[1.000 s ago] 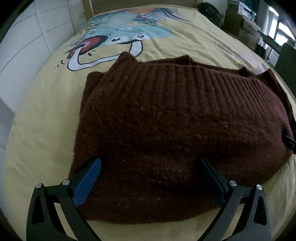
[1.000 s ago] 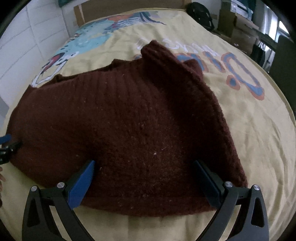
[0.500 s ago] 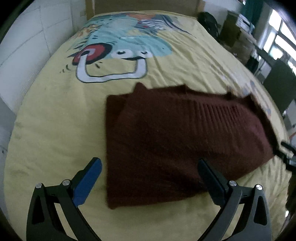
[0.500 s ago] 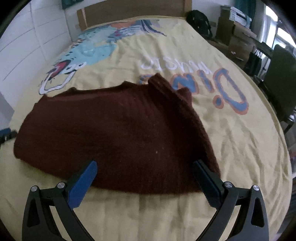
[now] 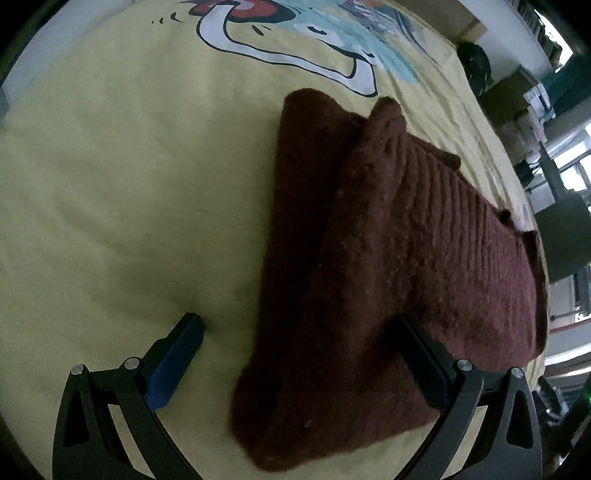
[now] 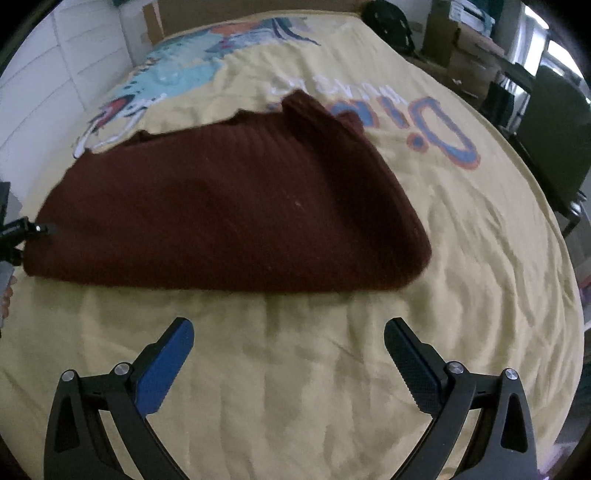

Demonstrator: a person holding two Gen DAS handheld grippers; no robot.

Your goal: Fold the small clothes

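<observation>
A dark maroon knitted sweater (image 5: 388, 258) lies folded flat on the yellow bed sheet (image 5: 110, 184), ribbed hem toward the far side. My left gripper (image 5: 299, 350) is open and astride the sweater's near left edge: its blue-padded finger rests on bare sheet, the other finger on the knit. In the right wrist view the sweater (image 6: 229, 214) spans the middle of the bed. My right gripper (image 6: 288, 354) is open over bare sheet (image 6: 480, 258), a short way in front of the sweater, holding nothing. The left gripper (image 6: 14, 236) shows at the sweater's left end.
The sheet carries a cartoon print (image 5: 295, 48) and lettering (image 6: 436, 122). A white panelled wall (image 6: 55, 74) runs along the left. Cardboard boxes (image 6: 465, 48), a black bag (image 6: 388, 22) and a dark chair (image 6: 554, 140) stand off the bed's right side.
Both grippers drew back off the sweater. The right one now hangs over bare sheet. The left one swung to the sweater's left end, tilted and lower, straddling its edge.
</observation>
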